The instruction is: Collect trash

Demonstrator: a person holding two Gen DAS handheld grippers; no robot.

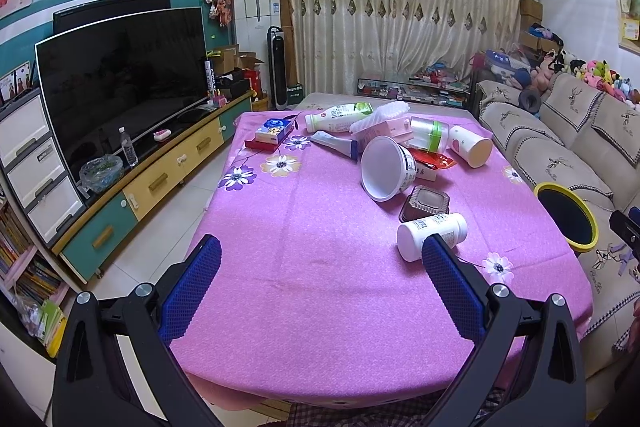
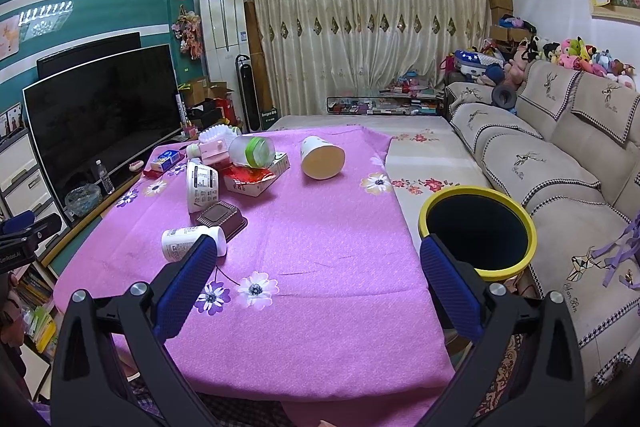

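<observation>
A table (image 1: 320,267) under a pink flowered cloth. The left gripper (image 1: 320,259) hovers over its near edge, jaws wide apart and empty. Right of centre lies a heap of trash: a white pill bottle (image 1: 432,233) on its side, a brown tray (image 1: 425,205), a white tub (image 1: 386,171). The right gripper (image 2: 318,257), jaws also wide and empty, hangs beside a yellow-rimmed bin (image 2: 478,231) past the table's right edge.

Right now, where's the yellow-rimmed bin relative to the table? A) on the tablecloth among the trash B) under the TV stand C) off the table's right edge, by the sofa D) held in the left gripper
C: the yellow-rimmed bin stands beyond the right edge of the pink tablecloth, beside the sofa; both grippers are open and hold nothing.
</observation>
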